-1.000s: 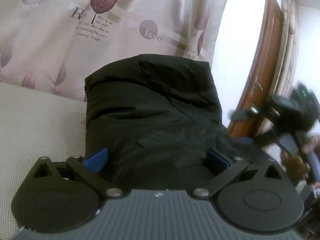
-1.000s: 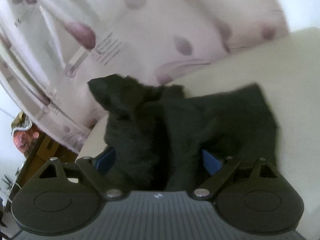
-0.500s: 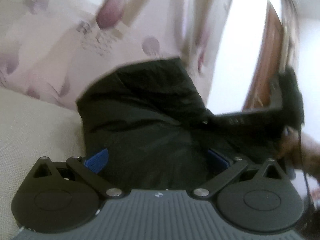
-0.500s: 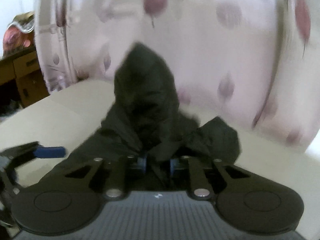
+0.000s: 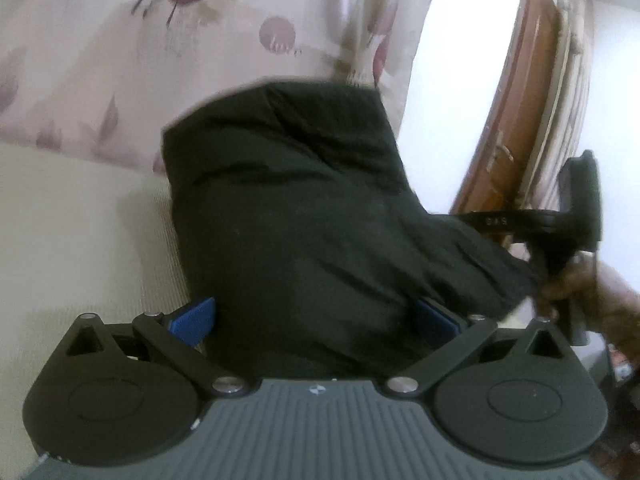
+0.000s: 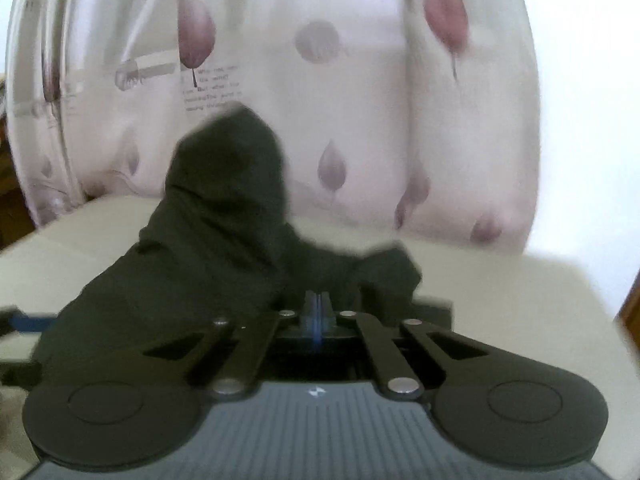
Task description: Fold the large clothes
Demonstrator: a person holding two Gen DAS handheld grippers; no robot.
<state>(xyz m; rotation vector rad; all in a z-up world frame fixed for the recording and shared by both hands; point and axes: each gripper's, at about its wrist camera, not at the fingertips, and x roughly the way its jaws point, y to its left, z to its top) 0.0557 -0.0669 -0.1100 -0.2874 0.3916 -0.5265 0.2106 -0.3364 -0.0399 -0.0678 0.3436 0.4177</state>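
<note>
- The black garment lies bunched on the pale cream surface, filling the middle of the left wrist view, with a hump reaching up toward the curtain.
- The left tongs stand wide, blue pads at lower left and lower right of the cloth; the garment sits between them, and whether the pads press it I cannot tell.
- The right tongs have just been closing and now sit pinched together at centre frame; black fabric bunches around the blue pads, but a grip on it cannot be made out.
- In the left wrist view the right tongs show at the right edge, held by a hand.
- A brown wooden door stands at upper right.
</note>
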